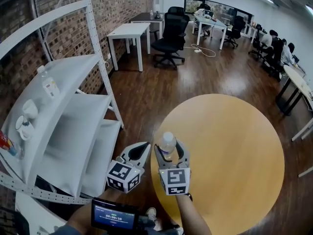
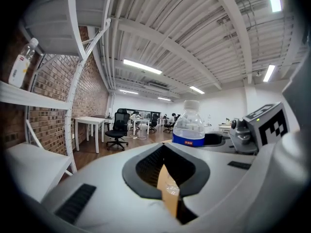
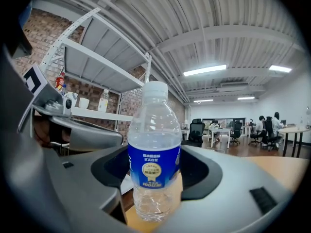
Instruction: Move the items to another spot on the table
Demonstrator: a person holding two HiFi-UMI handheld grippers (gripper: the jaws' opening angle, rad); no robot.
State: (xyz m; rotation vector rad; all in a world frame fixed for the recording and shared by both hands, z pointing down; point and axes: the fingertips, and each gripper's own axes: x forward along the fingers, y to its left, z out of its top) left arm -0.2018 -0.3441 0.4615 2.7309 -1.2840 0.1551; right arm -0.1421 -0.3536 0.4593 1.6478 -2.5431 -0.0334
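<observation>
Squarely between the jaws of the right gripper (image 1: 169, 147) stands the clear water bottle (image 3: 154, 154), upright, white cap up, its blue label level with the dark pads. The jaws stand wide but are clamped on the bottle's body from either side. Its long axis runs vertical, across the gripper's reach rather than along it. Whether its base rests on the wood or hangs just above it is hard to tell from the right gripper view. It looks to be touching or very nearly so.

The bottle is at the near rim of the round wooden bench (image 1: 230, 146), on the person's side. Nearly all the bare top lies ahead and to the right, so the coming move probably carries it forward over the bench, away from the edge.

The left gripper (image 1: 139, 153) hangs just beside it, off the bench's left rim, its jaws together on nothing. The white shelving rack (image 1: 63, 111) is farther left.
</observation>
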